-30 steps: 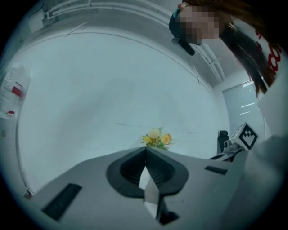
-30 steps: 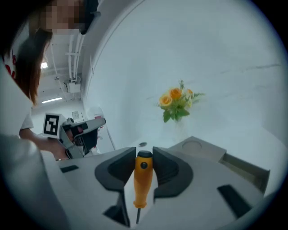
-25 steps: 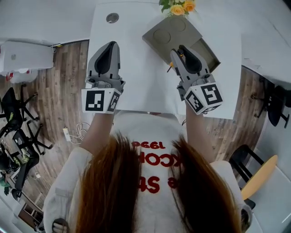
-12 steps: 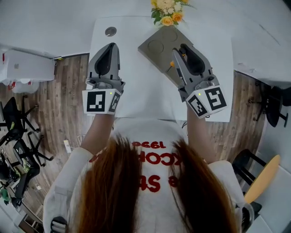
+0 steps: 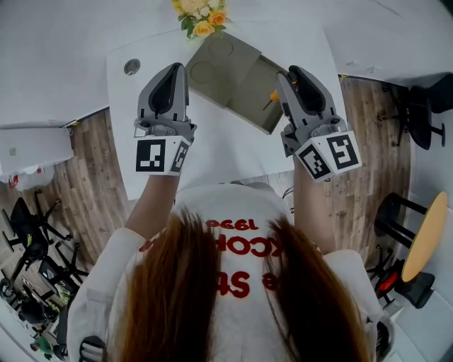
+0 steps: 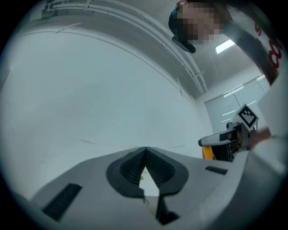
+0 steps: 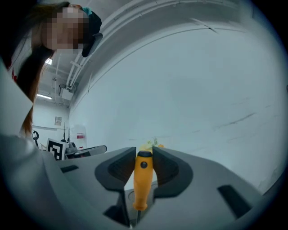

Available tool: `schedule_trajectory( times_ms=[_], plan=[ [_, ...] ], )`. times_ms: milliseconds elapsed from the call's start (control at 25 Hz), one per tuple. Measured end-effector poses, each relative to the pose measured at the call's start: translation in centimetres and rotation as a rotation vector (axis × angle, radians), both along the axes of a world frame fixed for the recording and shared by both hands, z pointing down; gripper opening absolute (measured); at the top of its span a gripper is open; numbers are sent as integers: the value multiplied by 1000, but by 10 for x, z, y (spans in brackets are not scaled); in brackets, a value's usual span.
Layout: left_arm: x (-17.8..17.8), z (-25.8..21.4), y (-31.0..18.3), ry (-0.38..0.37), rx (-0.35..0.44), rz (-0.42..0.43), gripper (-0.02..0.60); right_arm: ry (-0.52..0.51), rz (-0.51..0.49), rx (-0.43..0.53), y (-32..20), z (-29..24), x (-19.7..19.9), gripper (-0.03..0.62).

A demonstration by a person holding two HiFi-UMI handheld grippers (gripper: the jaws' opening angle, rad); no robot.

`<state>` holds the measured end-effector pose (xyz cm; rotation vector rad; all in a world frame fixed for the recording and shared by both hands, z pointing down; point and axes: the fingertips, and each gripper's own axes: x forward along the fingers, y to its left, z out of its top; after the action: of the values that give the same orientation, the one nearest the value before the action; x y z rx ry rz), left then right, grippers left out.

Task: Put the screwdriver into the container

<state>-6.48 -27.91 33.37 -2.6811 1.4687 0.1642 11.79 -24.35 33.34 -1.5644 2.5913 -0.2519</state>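
An orange-handled screwdriver (image 7: 143, 179) stands upright between the pads of my right gripper (image 7: 144, 155), which is shut on it. In the head view its orange handle (image 5: 273, 95) shows just left of the right gripper (image 5: 292, 75), over the open tray of the olive-grey container (image 5: 249, 79). The container's lid (image 5: 216, 60) lies open to the left. My left gripper (image 5: 171, 69) hovers over the white table left of the container. Its jaws (image 6: 145, 152) are shut with nothing between them.
The white table (image 5: 212, 152) carries a bunch of yellow and orange flowers (image 5: 198, 15) behind the container and a round cable hole (image 5: 132, 67) at far left. Wooden floor, black chairs (image 5: 28, 233) and a yellow stool (image 5: 423, 240) surround the table.
The head view has swung, so table and container sit further left and turned. The right gripper still holds the screwdriver over the container. The left gripper has barely moved.
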Motion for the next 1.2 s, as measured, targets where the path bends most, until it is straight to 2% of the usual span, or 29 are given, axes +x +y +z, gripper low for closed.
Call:
schedule_trajectory(
  times_ms=[160, 320, 840, 1200],
  plan=[
    [23, 3, 0, 1, -10, 47, 6, -5, 61, -22, 8, 5, 27, 114],
    [35, 13, 0, -13, -31, 70, 6, -6, 76, -65, 8, 22, 36, 114],
    [48, 60, -11, -56, -127, 69, 6, 51, 43, -403, -17, 163, 35, 114],
    [48, 87, -18, -64, -185, 59, 6, 49, 21, -514, -27, 202, 33, 118]
  ],
)
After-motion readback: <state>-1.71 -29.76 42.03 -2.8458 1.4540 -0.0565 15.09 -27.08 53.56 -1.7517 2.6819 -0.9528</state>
